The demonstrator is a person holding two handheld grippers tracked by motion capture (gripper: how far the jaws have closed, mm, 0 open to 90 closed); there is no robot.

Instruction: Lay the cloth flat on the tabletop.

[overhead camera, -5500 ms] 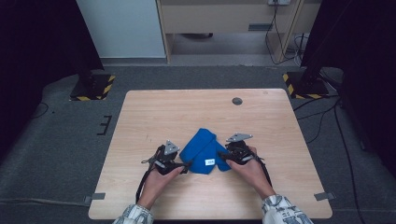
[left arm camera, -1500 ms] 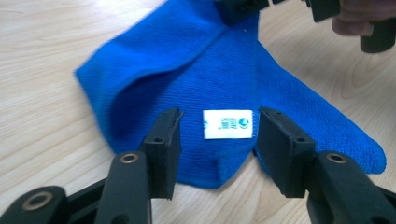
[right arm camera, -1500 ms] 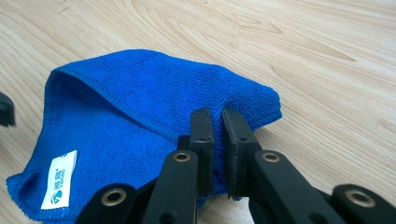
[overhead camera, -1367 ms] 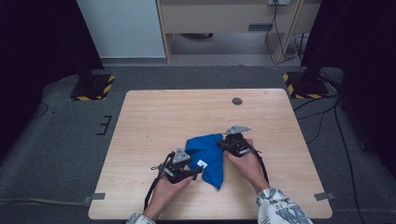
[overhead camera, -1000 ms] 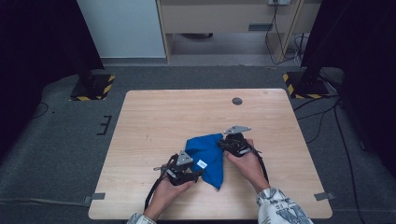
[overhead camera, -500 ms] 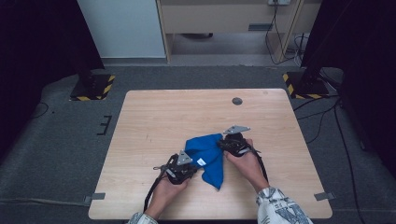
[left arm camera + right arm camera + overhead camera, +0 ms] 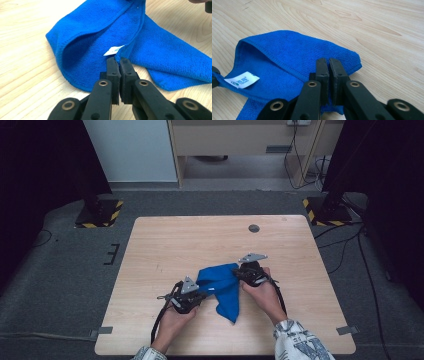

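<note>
you have one blue microfibre cloth (image 7: 223, 287) on the light wooden table (image 7: 165, 240), lying near your edge of it, between your two hands. it is loosely folded over itself, with one pointed end trailing toward you in the high view. one small white label (image 7: 113, 50) is sewn at its hem.

you hold two black two-jaw grippers, one in each hand. your left gripper (image 7: 119, 61) has just been closing, and its jaws now stand pinched together on the cloth's hem right beside the white label; a sliver of blue edge shows between the tips in the left gripper view. your right gripper (image 7: 328, 62) has also just closed further, and its jaws sit pressed together over the far folded corner of the cloth, with blue fabric showing in front of and beneath them in the right gripper view.

in the high view the left gripper (image 7: 189, 296) is at the cloth's left edge and the right gripper (image 7: 246, 271) at its upper right corner.

one small round dark cap (image 7: 254, 228) is set in the table's far side, well apart from the cloth.
</note>
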